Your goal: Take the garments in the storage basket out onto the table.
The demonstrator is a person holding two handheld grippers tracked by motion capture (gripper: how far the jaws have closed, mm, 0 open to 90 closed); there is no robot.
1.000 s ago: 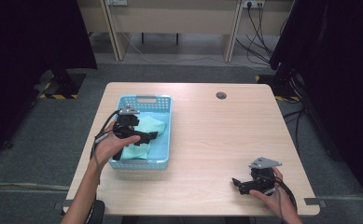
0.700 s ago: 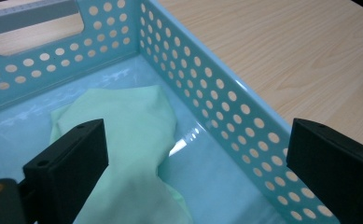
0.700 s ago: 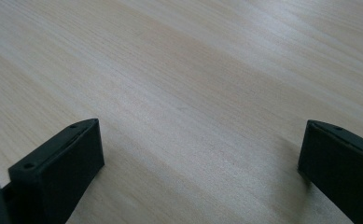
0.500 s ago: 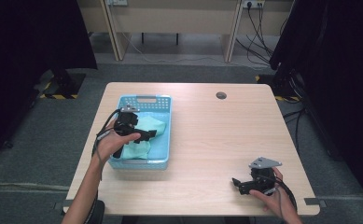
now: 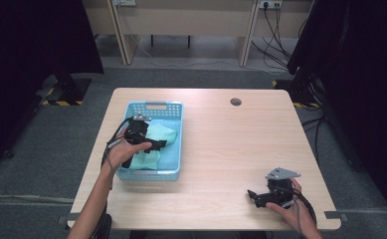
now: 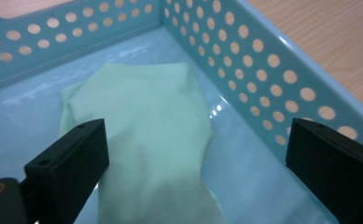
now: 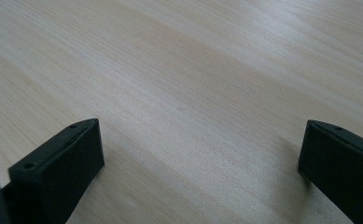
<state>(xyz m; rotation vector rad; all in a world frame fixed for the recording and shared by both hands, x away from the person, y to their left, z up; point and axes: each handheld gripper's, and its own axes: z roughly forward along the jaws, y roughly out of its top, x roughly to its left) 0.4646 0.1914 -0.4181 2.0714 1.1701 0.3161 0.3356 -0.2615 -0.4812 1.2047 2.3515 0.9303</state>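
Light wooden table (image 5: 216, 149) bearing a perforated blue basket (image 5: 173, 110) near its left edge, a small round dark cap (image 5: 236, 101) set toward its far side, and the right gripper (image 5: 253, 195) resting at its near right corner.

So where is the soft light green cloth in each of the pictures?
High view: the light green cloth lies inside the blue plastic basket with holes, left of the middle, partly under the left gripper.
Left gripper view: it lies in the middle, on the basket floor between the open black jaws.
Right gripper view: bare wooden table, no cloth there.
Shared landmark: the basket's holed wall.
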